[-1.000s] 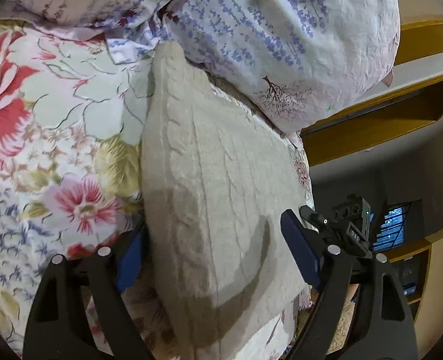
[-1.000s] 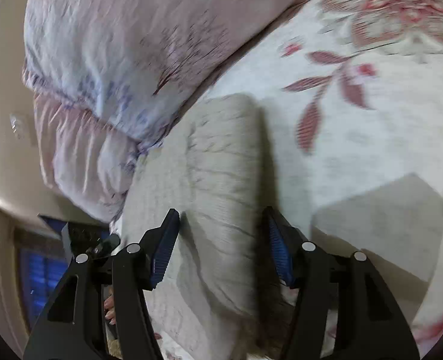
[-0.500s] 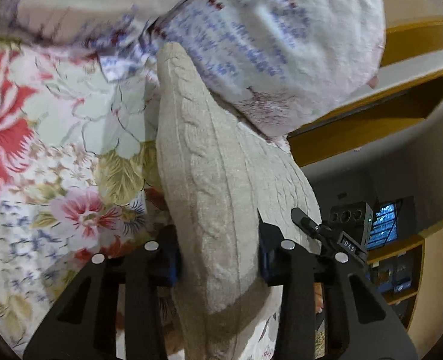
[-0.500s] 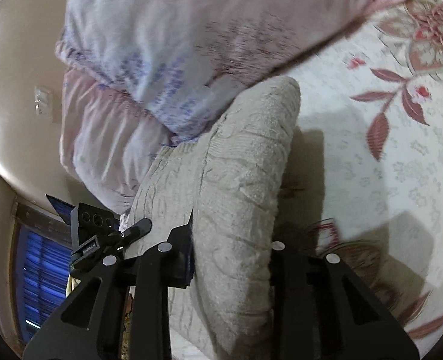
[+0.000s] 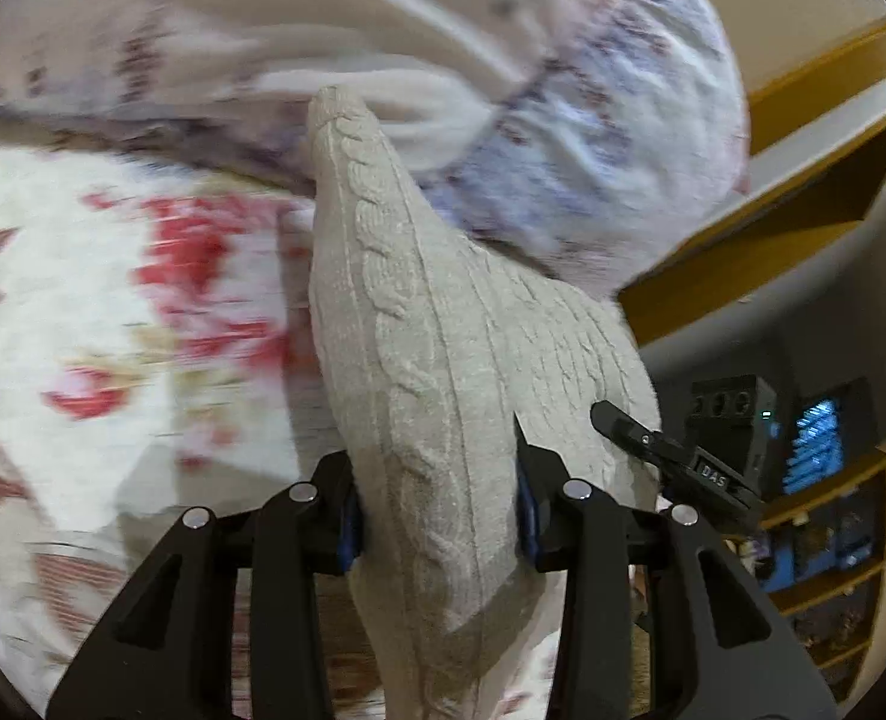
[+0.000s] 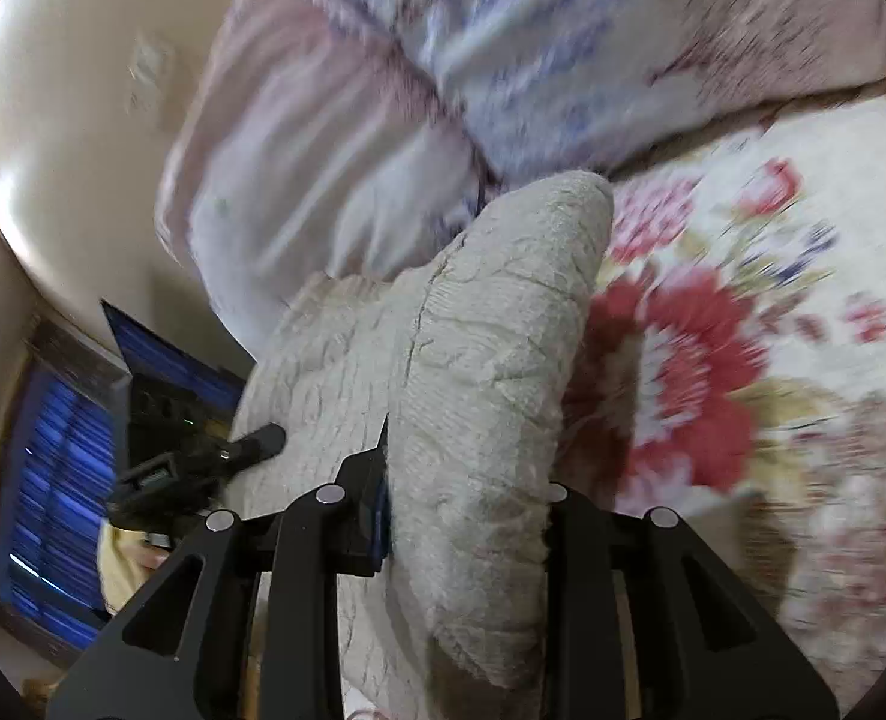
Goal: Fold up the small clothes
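L gripper [image 5: 437,525] clamps the beige cable-knit sweater [image 5: 443,360], jaws narrow w/ bunched knit between. R gripper [image 6: 466,516] pinches another fold of it, also narrow. Sweater is lifted off the floral bedsheet [image 5: 83,330], just below the pillows [image 6: 502,60].

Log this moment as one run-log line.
step: fold in progress | left gripper: shut on knit garment | right gripper: shut on knit garment | surface: floral bedspread | behind: pillows
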### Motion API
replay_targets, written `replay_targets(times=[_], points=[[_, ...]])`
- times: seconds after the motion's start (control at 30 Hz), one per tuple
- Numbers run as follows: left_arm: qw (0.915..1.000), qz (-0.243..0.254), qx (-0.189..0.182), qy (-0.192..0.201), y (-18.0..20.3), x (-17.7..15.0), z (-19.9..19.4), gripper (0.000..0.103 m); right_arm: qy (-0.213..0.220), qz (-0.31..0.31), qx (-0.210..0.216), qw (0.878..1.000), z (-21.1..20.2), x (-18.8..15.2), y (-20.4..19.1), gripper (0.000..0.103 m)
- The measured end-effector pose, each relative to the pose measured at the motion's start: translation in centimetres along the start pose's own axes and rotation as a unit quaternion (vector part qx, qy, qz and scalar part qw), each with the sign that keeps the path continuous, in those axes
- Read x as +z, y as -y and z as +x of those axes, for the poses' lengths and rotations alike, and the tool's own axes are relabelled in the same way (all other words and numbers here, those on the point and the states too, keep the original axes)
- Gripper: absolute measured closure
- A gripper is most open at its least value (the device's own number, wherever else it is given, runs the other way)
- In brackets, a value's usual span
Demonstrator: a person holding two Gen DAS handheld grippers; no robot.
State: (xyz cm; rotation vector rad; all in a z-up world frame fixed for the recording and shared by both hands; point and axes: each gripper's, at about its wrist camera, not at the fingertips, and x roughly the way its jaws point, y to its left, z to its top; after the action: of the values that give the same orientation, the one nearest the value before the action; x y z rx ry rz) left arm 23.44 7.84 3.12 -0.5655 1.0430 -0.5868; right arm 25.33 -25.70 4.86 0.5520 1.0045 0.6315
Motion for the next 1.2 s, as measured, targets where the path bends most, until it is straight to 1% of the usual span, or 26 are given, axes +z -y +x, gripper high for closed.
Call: replay_targets(times=[0.03,0.07,0.13,0.17,0.2,0.23,0.3,0.37,0.4,0.43,0.47,0.53,0.57,0.6,0.67,0.77,0.83,0.9,0.93,1.0,1.03,1.07,1.1,1.13,1.17,1.2], points=[[0.9999,-0.010,0.011,-0.002,-1.0,0.0,0.2,0.064,-0.009,-0.001,-0.018,1.000,1.3,-0.2,0.0,0.076],[0.9994,-0.032,0.012,-0.008,-2.6,-0.3,0.5,0.062,-0.011,-0.005,-0.047,0.999,2.3,-0.4,0.0,0.074],[0.9972,-0.072,-0.019,-0.006,-4.8,-0.7,1.1,0.057,-0.012,0.003,-0.045,0.999,2.5,-0.2,0.2,0.070],[0.9967,-0.077,-0.027,-0.003,-4.9,-0.7,1.2,0.054,-0.019,0.015,-0.042,0.999,2.5,0.0,0.5,0.066],[0.9970,-0.074,-0.025,0.000,-4.8,-0.8,1.2,0.052,-0.023,0.019,-0.042,0.999,2.4,0.2,0.7,0.063],[0.9977,-0.066,-0.017,0.003,-4.5,-0.8,1.1,0.050,-0.025,0.021,-0.044,0.999,2.2,0.2,0.8,0.062],[0.9987,-0.047,0.007,0.020,-3.5,-0.8,0.4,0.047,-0.017,0.019,-0.043,0.999,1.1,0.2,1.0,0.059],[0.9974,-0.011,0.048,0.053,-2.2,-1.1,-1.1,0.046,0.002,0.014,-0.041,0.999,-0.1,0.0,0.8,0.059],[0.9948,0.010,0.065,0.078,-1.7,-1.5,-2.3,0.044,0.015,0.014,-0.039,0.999,-0.9,0.0,0.8,0.059],[0.9897,0.043,0.082,0.110,-0.3,-2.1,-3.5,0.043,0.025,0.017,-0.038,0.999,-1.2,-0.1,0.7,0.059],[0.9849,0.070,0.092,0.129,0.7,-2.6,-4.4,0.042,0.036,0.019,-0.039,0.998,-1.9,-0.1,0.9,0.059],[0.9771,0.114,0.099,0.150,2.4,-3.5,-5.2,0.041,0.044,0.014,-0.047,0.998,-2.1,-0.1,1.0,0.069],[0.9724,0.143,0.099,0.155,3.6,-4.1,-5.3,0.040,0.047,0.010,-0.050,0.998,-2.0,-0.1,1.0,0.083],[0.9695,0.163,0.100,0.153,4.6,-4.4,-5.1,0.040,0.053,0.007,-0.064,0.997,-2.2,-0.2,1.0,0.091],[0.9651,0.195,0.112,0.134,6.0,-5.1,-3.8,0.040,0.058,-0.001,-0.114,0.992,-1.7,-0.1,0.7,0.093],[0.9613,0.209,0.145,0.107,6.3,-5.4,-1.6,0.041,0.047,-0.015,-0.175,0.983,-0.1,0.0,0.8,0.093],[0.9571,0.215,0.162,0.105,6.1,-6.0,-1.2,0.042,0.034,-0.027,-0.187,0.981,0.3,-0.2,0.9,0.092],[0.9548,0.219,0.168,0.110,6.2,-6.2,-1.5,0.042,0.056,-0.059,-0.199,0.977,-0.8,-0.6,-0.4,0.089],[0.9554,0.217,0.165,0.113,6.2,-6.4,-2.0,0.041,0.071,-0.072,-0.197,0.975,-1.6,-0.9,-1.1,0.086],[0.9556,0.211,0.167,0.120,5.9,-6.5,-2.6,0.036,0.091,-0.089,-0.177,0.976,-3.2,-1.6,-2.2,0.059],[0.9544,0.210,0.172,0.125,5.9,-6.6,-2.9,0.035,0.102,-0.095,-0.167,0.976,-3.9,-2.0,-2.7,0.053],[0.9509,0.212,0.183,0.131,5.8,-7.0,-3.3,0.032,0.110,-0.104,-0.161,0.975,-4.6,-2.6,-3.3,0.045],[0.9481,0.213,0.195,0.133,5.8,-7.4,-3.6,0.030,0.112,-0.124,-0.153,0.974,-5.0,-3.3,-4.1,0.042],[0.9456,0.214,0.205,0.134,5.8,-7.8,-3.9,0.030,0.109,-0.142,-0.151,0.972,-5.0,-3.9,-4.7,0.042],[0.9426,0.214,0.219,0.133,5.6,-8.1,-3.9,0.030,0.107,-0.158,-0.157,0.969,-4.9,-4.5,-5.3,0.042],[0.9401,0.214,0.231,0.129,5.4,-8.4,-3.8,0.030,0.099,-0.177,-0.173,0.964,-4.6,-5.3,-5.8,0.042]])
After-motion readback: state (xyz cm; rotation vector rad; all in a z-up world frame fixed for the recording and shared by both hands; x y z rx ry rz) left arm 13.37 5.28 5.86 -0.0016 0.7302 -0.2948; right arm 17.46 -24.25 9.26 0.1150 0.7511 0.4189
